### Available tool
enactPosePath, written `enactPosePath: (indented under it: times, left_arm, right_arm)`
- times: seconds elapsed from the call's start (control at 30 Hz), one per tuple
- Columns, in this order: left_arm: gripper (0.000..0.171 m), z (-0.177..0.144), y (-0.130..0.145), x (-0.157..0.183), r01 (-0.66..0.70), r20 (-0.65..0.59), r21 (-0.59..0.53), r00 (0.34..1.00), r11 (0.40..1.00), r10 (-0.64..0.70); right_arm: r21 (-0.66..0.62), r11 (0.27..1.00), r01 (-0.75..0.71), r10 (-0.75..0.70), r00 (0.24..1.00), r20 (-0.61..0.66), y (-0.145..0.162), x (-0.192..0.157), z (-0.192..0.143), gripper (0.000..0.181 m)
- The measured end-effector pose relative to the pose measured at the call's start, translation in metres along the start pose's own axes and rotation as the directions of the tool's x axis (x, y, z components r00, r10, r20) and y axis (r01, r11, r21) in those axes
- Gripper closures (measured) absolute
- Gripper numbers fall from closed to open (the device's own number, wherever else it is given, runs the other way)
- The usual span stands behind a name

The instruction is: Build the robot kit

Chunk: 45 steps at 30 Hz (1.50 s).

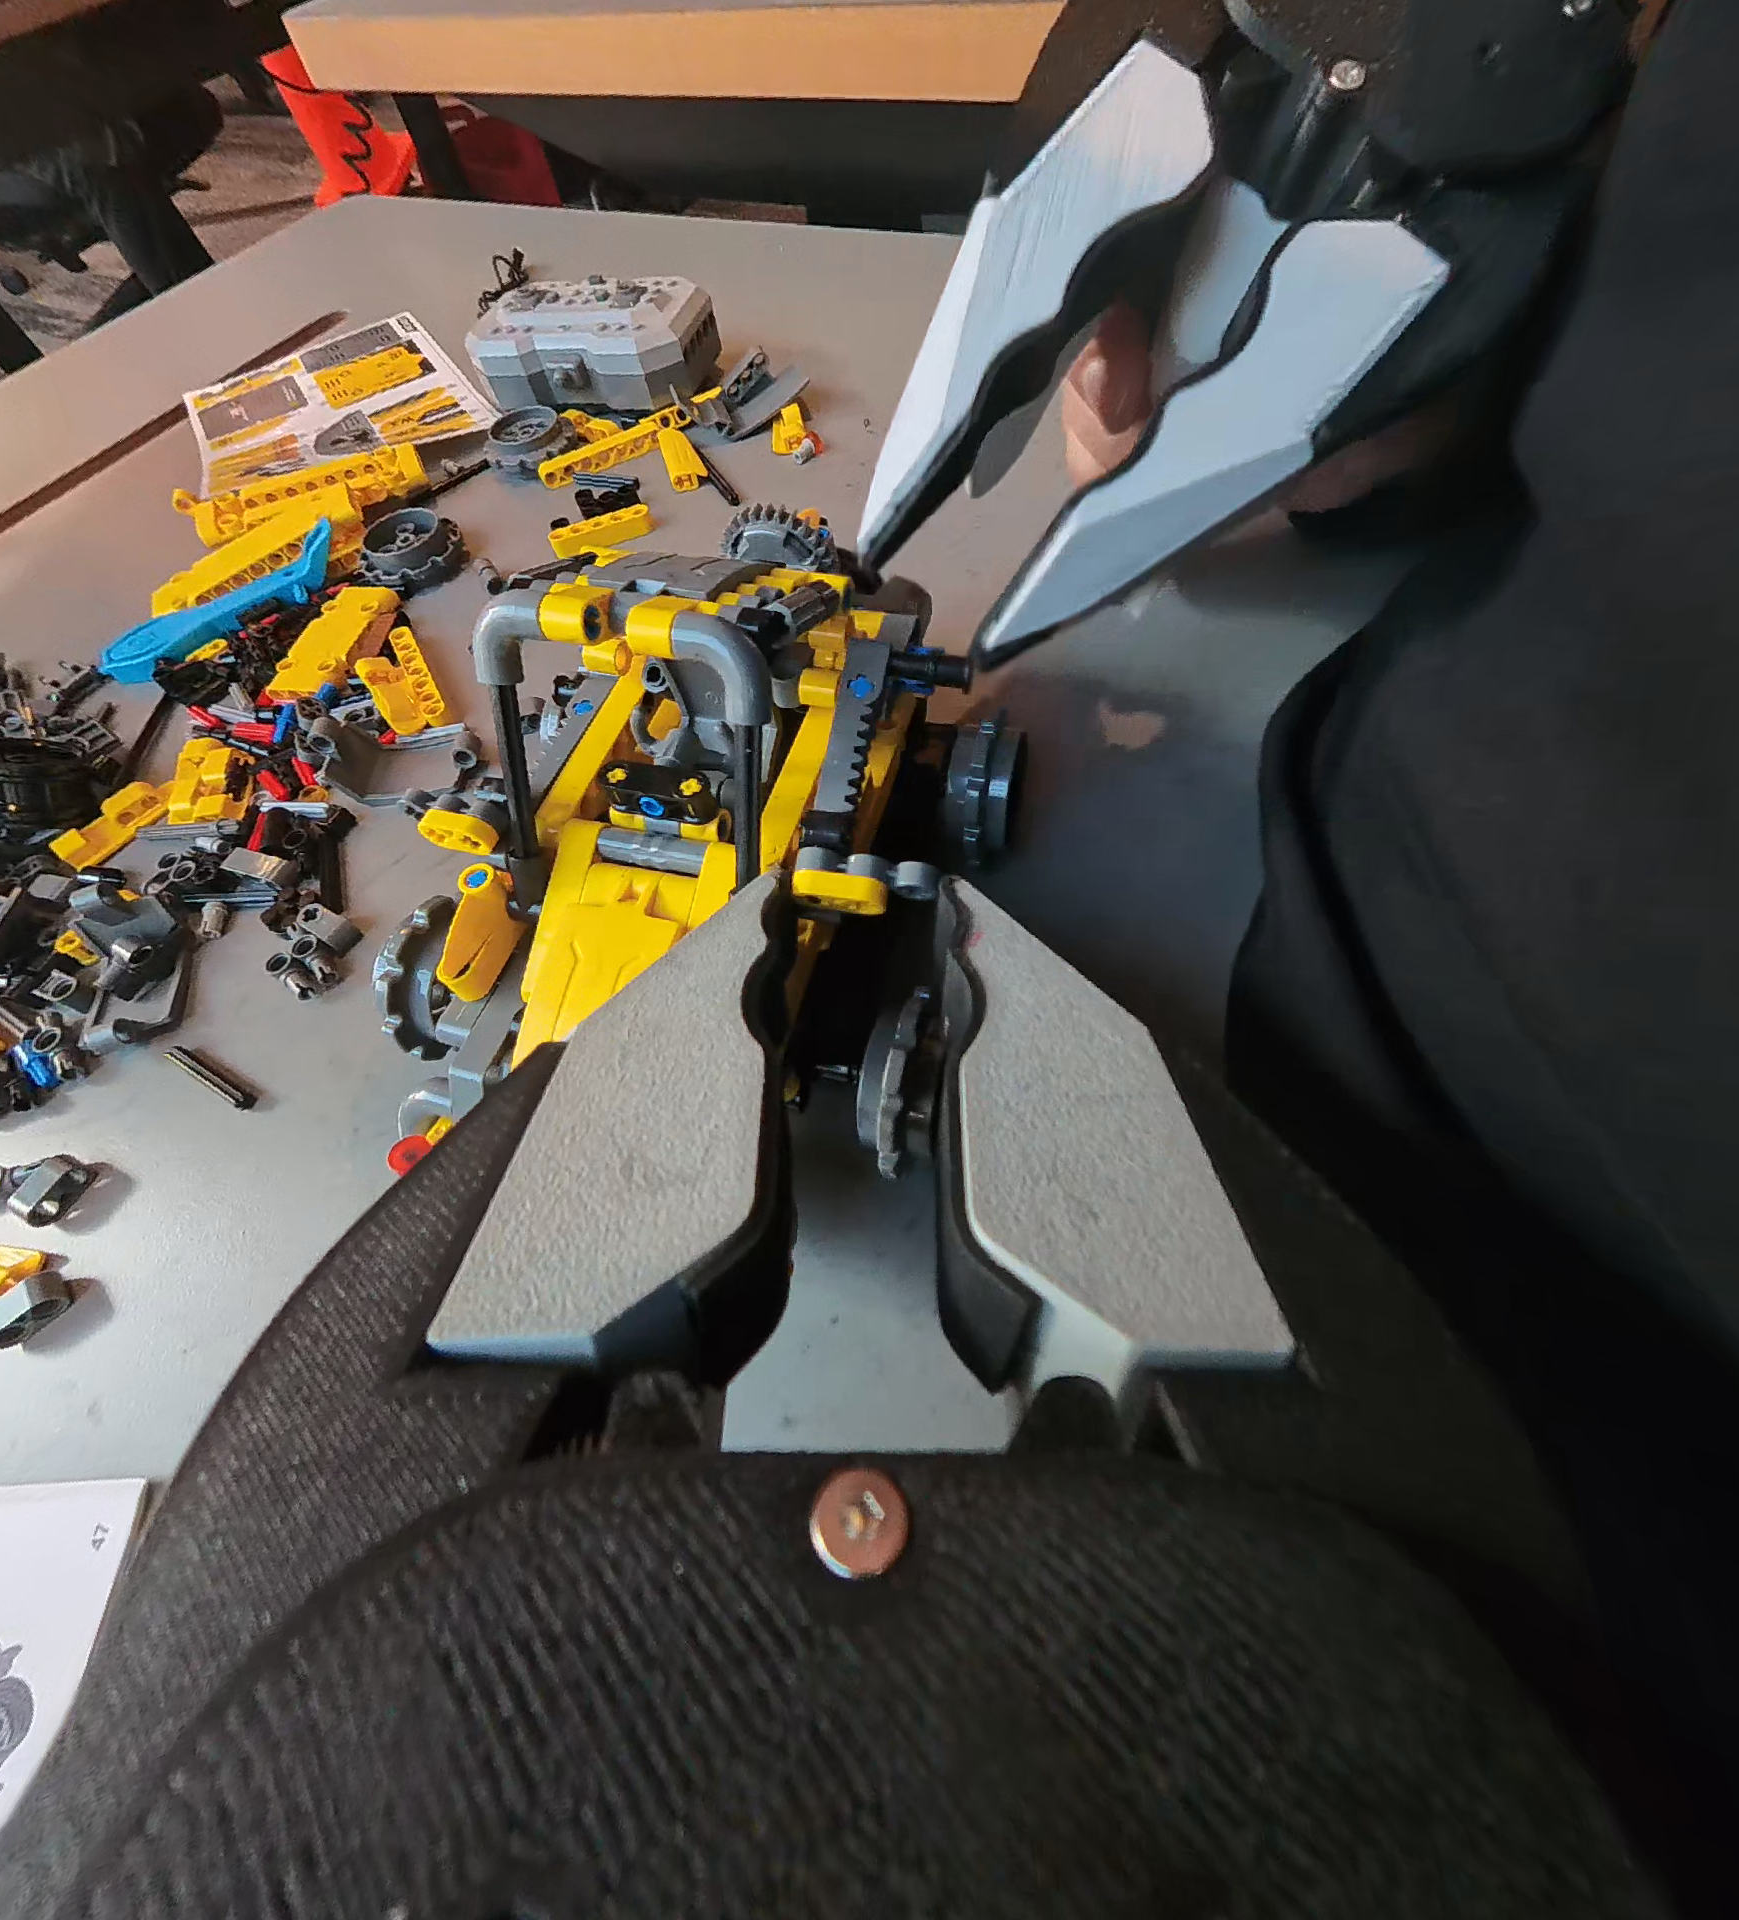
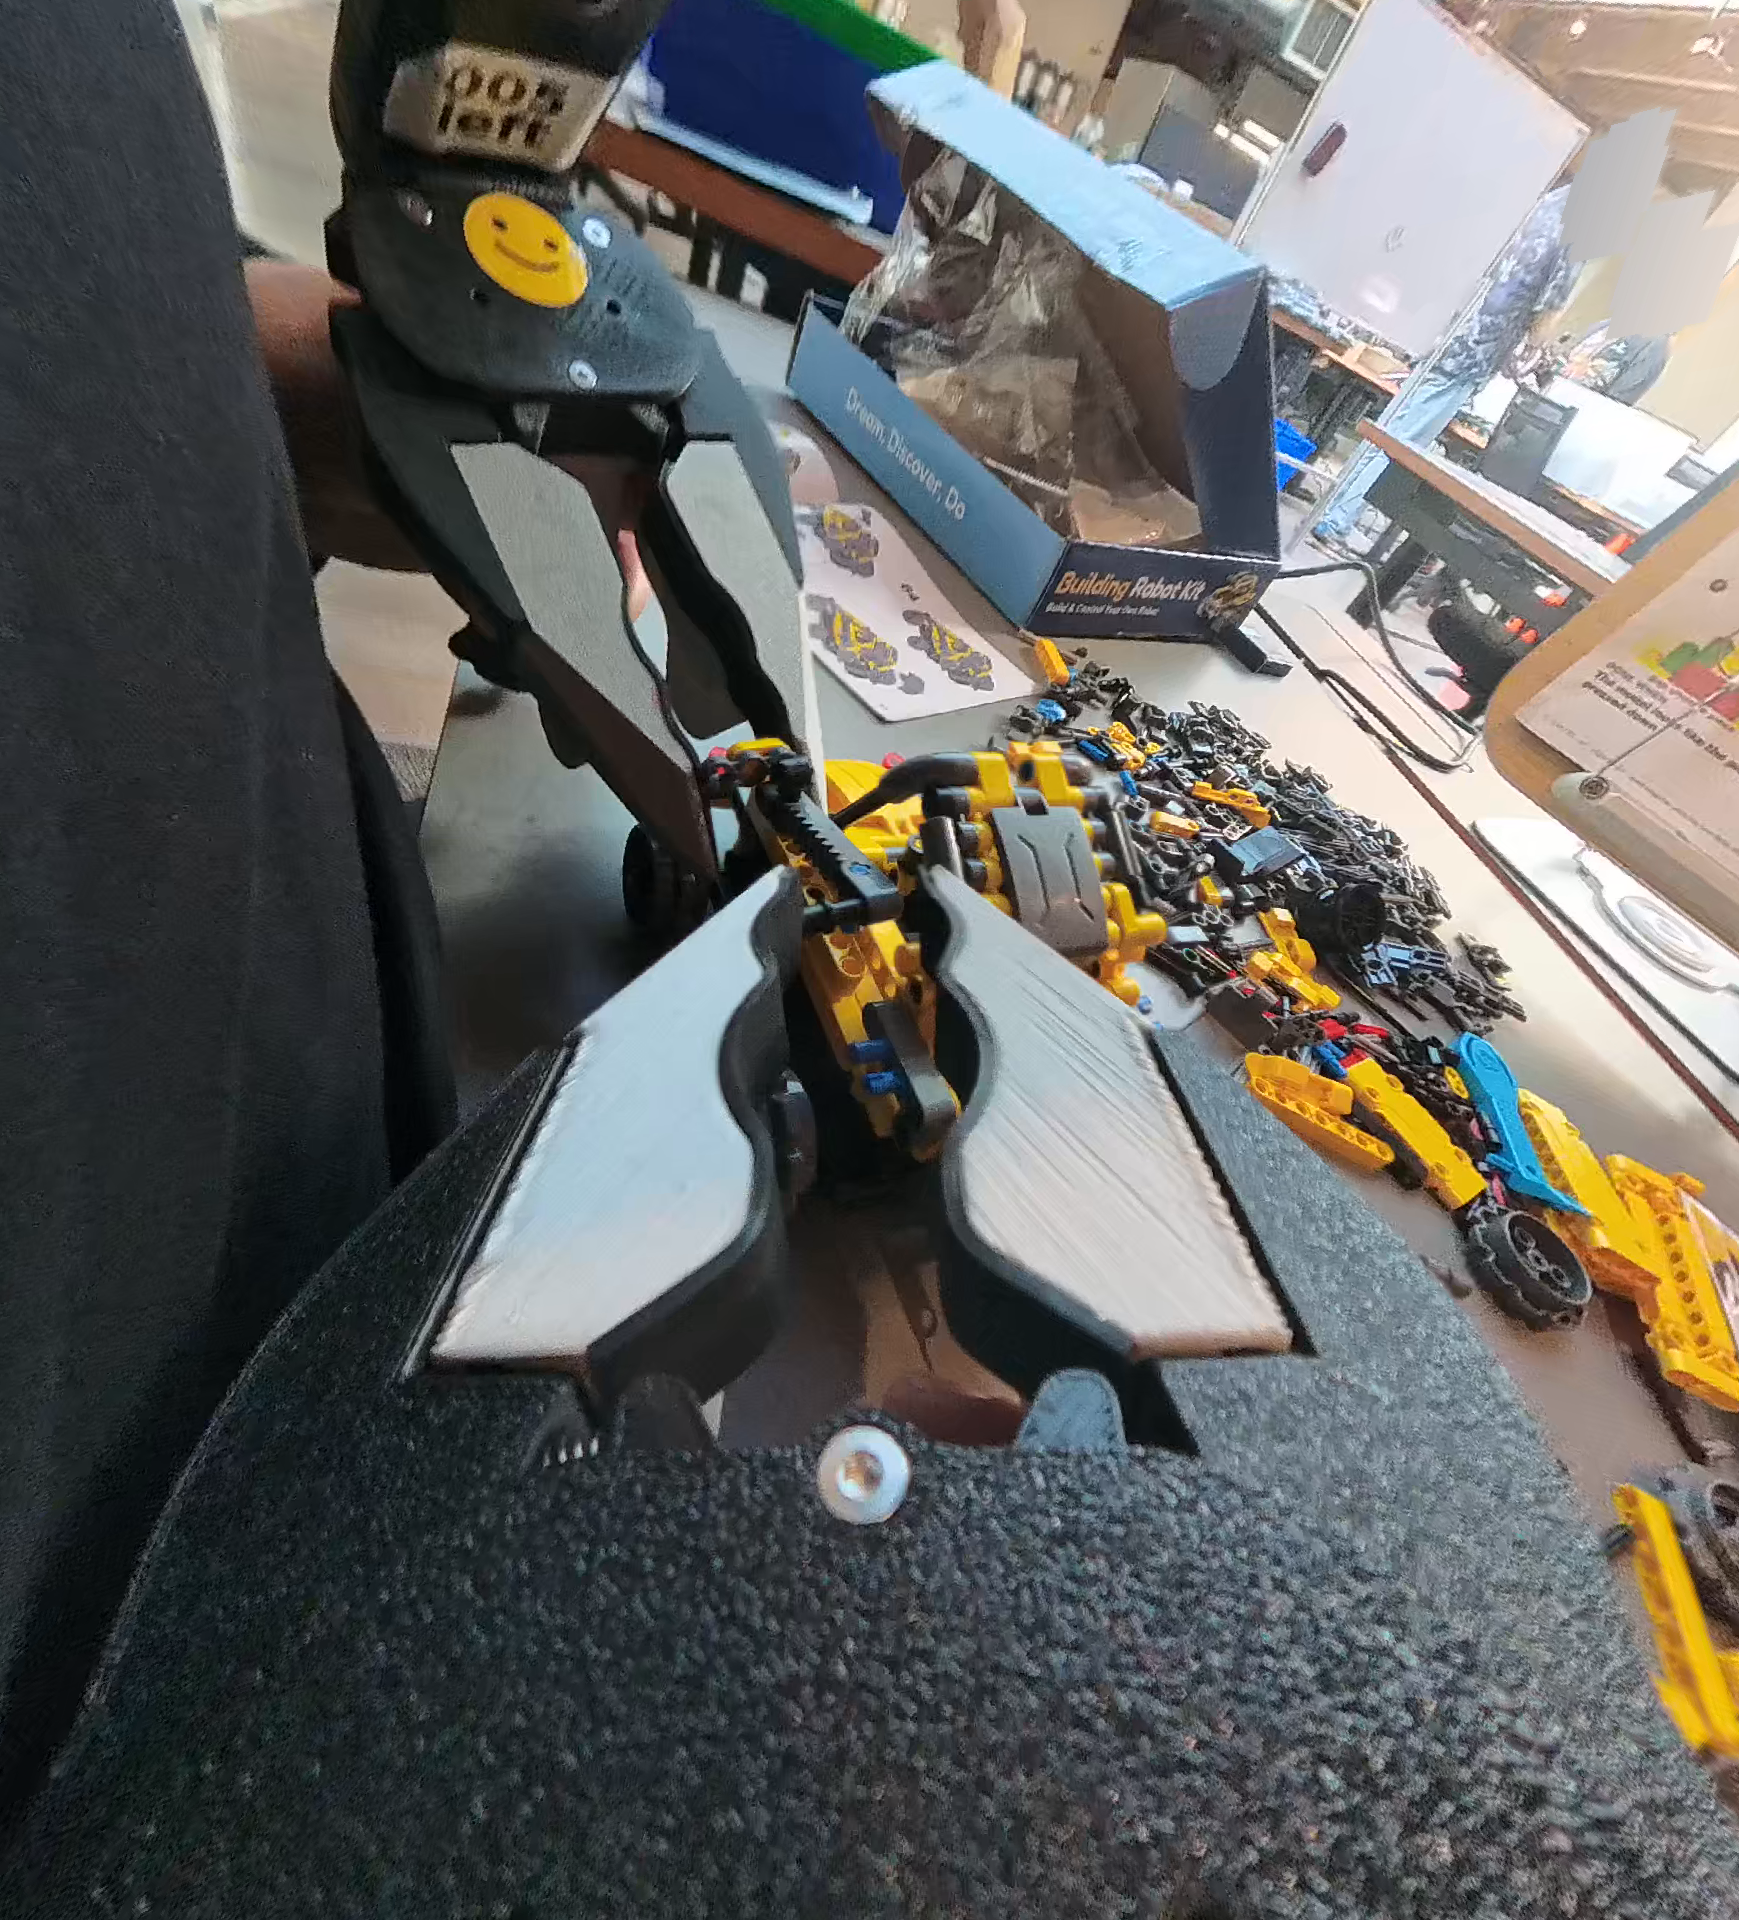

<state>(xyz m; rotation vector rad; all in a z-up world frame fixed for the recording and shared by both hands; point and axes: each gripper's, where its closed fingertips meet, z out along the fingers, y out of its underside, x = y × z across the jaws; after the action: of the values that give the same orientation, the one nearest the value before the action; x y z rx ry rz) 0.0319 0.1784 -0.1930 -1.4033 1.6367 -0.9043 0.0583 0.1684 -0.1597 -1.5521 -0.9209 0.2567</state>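
A half-built yellow and grey toy vehicle (image 1: 616,935) of snap-together beams stands on a grey table (image 1: 221,1247). My left gripper (image 1: 860,888) straddles its near side, with a grey toothed wheel (image 1: 896,1081) between the fingers; the jaws look closed on the model. My right gripper (image 1: 922,608) comes in from the upper right, tips at the model's far end around a black pin (image 1: 932,665). In the right wrist view my right gripper (image 2: 857,883) clamps the model (image 2: 1052,862) by its black toothed rack (image 2: 823,852). The left gripper (image 2: 756,810) holds the other end.
A pile of loose parts (image 1: 221,748), a blue piece (image 1: 210,613), a black tyre (image 1: 23,779), a grey battery box (image 1: 584,343) and a printed sheet (image 1: 325,405) lie left of the model. An open blue box (image 2: 1104,436) stands behind. A person in black is close by. My right fingertips sit around 5 cm from my left ones.
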Motion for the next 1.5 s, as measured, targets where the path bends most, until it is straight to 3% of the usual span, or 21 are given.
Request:
enactPosePath:
  times: [0.23, 0.33, 0.63, 0.9, 1.13, 1.5]
  left_arm:
    - [0.148, 0.002, 0.001, 0.001, -0.034, -0.019, -0.019, 0.999, 0.999, 0.034]
    - [0.148, 0.004, 0.002, 0.001, -0.079, -0.025, -0.049, 0.997, 0.996, 0.077]
    - [0.148, 0.005, 0.003, 0.001, -0.064, -0.004, -0.091, 0.998, 0.994, 0.064]
    - [0.148, 0.005, 0.002, 0.004, -0.027, 0.036, -0.105, 0.999, 0.994, 0.031]
    - [0.148, 0.003, 0.001, 0.004, 0.022, 0.01, -0.123, 1.0, 0.992, -0.021]
    - [0.148, 0.003, -0.002, 0.0, -0.102, 0.0, -0.159, 0.995, 0.982, 0.103]
  right_arm:
    - [0.117, 0.952, -0.283, 0.277, 0.959, 0.062, 0.005, 0.037, -0.026, 0.159]
    - [0.128, 0.94, -0.315, 0.31, 0.949, 0.062, 0.008, 0.053, -0.027, 0.157]
    - [0.067, 0.965, -0.255, 0.25, 0.965, 0.078, 0.014, 0.043, -0.019, 0.156]
    - [-0.024, 0.987, -0.16, 0.162, 0.976, 0.143, 0.016, 0.002, -0.017, 0.161]
    - [-0.124, 0.992, 0.039, -0.033, 0.998, 0.054, 0.024, -0.014, -0.004, 0.165]
    - [-0.14, 0.986, 0.088, -0.092, 0.996, -0.016, 0.021, -0.009, -0.002, 0.168]
